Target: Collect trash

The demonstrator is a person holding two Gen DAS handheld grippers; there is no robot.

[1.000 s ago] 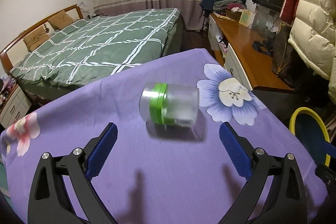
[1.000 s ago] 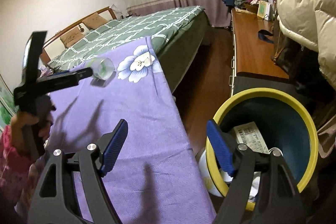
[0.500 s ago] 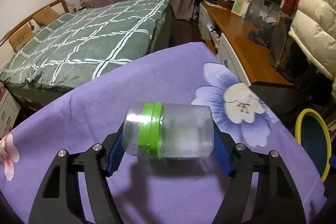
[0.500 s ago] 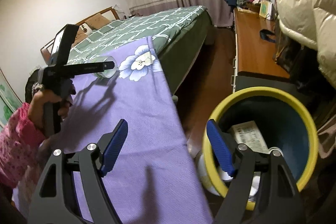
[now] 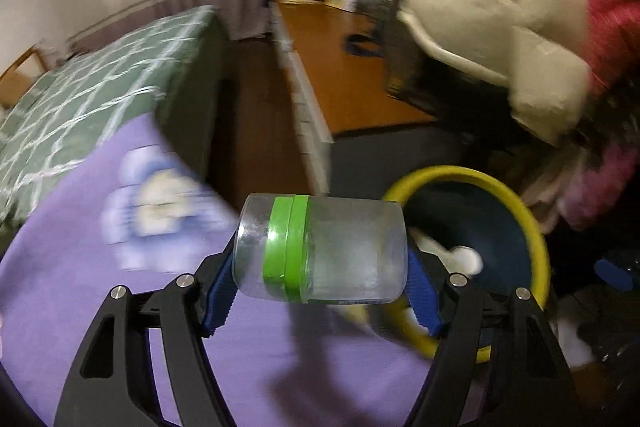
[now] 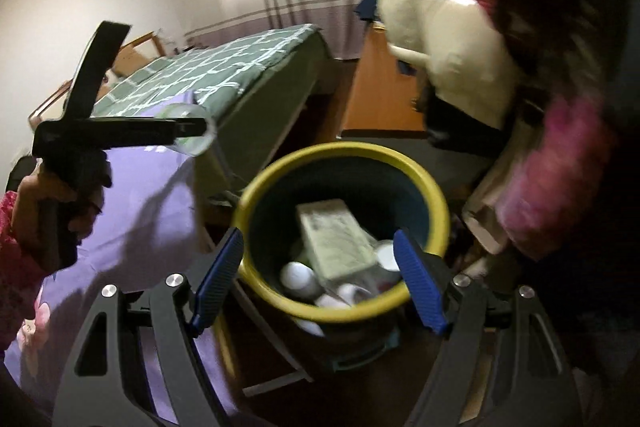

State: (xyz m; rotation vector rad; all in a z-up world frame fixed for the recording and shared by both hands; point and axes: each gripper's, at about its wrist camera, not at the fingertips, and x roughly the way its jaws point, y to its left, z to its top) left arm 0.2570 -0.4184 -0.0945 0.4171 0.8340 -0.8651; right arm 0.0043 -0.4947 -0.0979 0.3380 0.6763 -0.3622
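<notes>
left tool [image 5: 320,285] clamps frosted green-banded jar [image 5: 322,253], off the surface, short of yellow-rimmed bin [image 6: 344,227]; right tool [image 6: 318,279] open, empty; drop pending.

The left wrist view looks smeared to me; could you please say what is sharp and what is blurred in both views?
Left wrist view: jar and left gripper sharp, room motion-blurred. Right wrist view: right gripper crisp, trash bin and hanging coats smeared.

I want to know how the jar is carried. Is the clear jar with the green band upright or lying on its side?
On its side. The jar lies crosswise between the left gripper's blue pads, which press on its two ends.
</notes>
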